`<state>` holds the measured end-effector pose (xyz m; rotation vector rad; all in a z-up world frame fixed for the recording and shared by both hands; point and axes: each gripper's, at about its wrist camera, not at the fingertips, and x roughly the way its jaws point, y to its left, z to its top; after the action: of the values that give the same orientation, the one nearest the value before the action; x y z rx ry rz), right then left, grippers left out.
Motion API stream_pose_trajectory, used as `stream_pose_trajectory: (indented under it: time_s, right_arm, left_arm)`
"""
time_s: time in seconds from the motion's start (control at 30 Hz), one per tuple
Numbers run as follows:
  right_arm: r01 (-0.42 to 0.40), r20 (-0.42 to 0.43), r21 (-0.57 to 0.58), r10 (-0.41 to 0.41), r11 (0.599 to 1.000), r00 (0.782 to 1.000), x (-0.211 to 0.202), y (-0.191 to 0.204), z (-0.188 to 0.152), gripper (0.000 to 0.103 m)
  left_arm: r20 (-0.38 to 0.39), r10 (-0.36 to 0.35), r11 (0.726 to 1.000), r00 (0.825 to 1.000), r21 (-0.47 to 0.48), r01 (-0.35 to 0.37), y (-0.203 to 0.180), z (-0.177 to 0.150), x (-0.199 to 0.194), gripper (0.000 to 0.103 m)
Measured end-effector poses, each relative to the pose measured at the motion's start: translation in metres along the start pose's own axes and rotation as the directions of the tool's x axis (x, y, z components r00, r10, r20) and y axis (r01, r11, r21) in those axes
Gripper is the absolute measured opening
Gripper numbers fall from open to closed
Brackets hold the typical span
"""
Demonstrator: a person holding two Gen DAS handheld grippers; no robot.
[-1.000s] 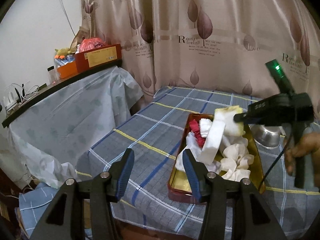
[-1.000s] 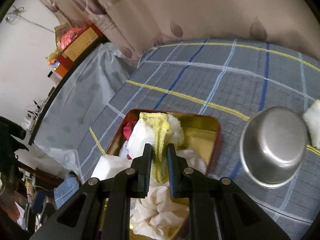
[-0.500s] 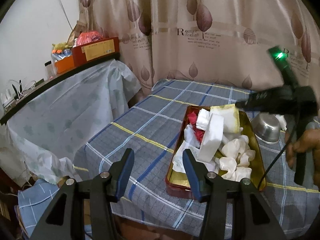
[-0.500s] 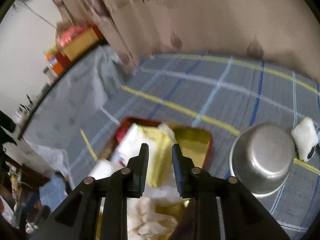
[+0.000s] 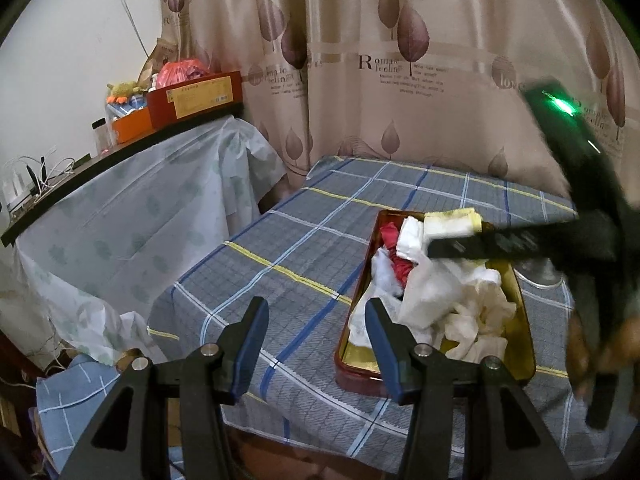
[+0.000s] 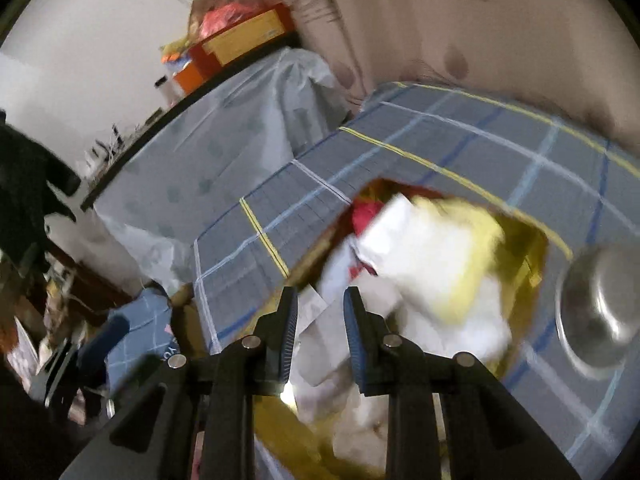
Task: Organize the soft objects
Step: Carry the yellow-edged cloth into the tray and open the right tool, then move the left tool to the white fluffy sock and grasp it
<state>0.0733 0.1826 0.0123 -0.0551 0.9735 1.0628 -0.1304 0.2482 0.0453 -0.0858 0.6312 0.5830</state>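
Observation:
A red tin with a gold inside (image 5: 524, 340) sits on the checked tablecloth and holds several white cloths (image 5: 472, 304), a red cloth (image 5: 390, 236) and a yellow-edged white cloth (image 5: 452, 222) lying at its far end. The tin also shows in the blurred right wrist view (image 6: 536, 248), with the yellow-edged cloth (image 6: 448, 252) on top. My right gripper (image 6: 320, 312) is open and empty, over the tin's near side; it shows as a dark bar in the left wrist view (image 5: 520, 242). My left gripper (image 5: 316, 332) is open and empty, above the table's front edge, left of the tin.
A steel bowl (image 6: 600, 304) stands on the table right of the tin. A covered shelf (image 5: 132, 196) with boxes (image 5: 192, 96) runs along the left wall. A curtain (image 5: 400, 60) hangs behind the table. A blue checked cloth (image 5: 68, 400) lies low at the left.
My right gripper opened and let go of the yellow-edged cloth, which now lies in the tin. The right gripper swings left and back. The left gripper rose slightly.

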Motion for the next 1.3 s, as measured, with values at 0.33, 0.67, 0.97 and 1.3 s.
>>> stream_pose_trajectory:
  time_s: [0.33,0.67,0.97,1.3]
  right_arm:
    - [0.000,0.067,0.150,-0.010,0.989,0.998,-0.045,-0.042,-0.071,0.024]
    - [0.487,0.210,0.206,-0.524,0.849,0.825,-0.168,-0.107,-0.147,0.037]
    - [0.714,0.025,0.359,-0.771,0.601,0.636,-0.236,-0.213,-0.213,0.052]
    - [0.693,-0.028,0.492,-0.786,0.527,0.618,-0.264,-0.262,-0.259,0.070]
  left_arm:
    - [0.014,0.007,0.999,1.000,0.037,-0.007,-0.011,-0.005,-0.005,0.051]
    - [0.067,-0.093,0.982,0.993,0.172,0.080,-0.047,-0.012,-0.023,0.051]
    - [0.020,-0.277,0.926,0.961,0.271,0.261,-0.105,-0.005,-0.046,0.051]
    - [-0.146,-0.521,0.799,0.841,0.262,0.540,-0.194,0.031,-0.046,0.051]
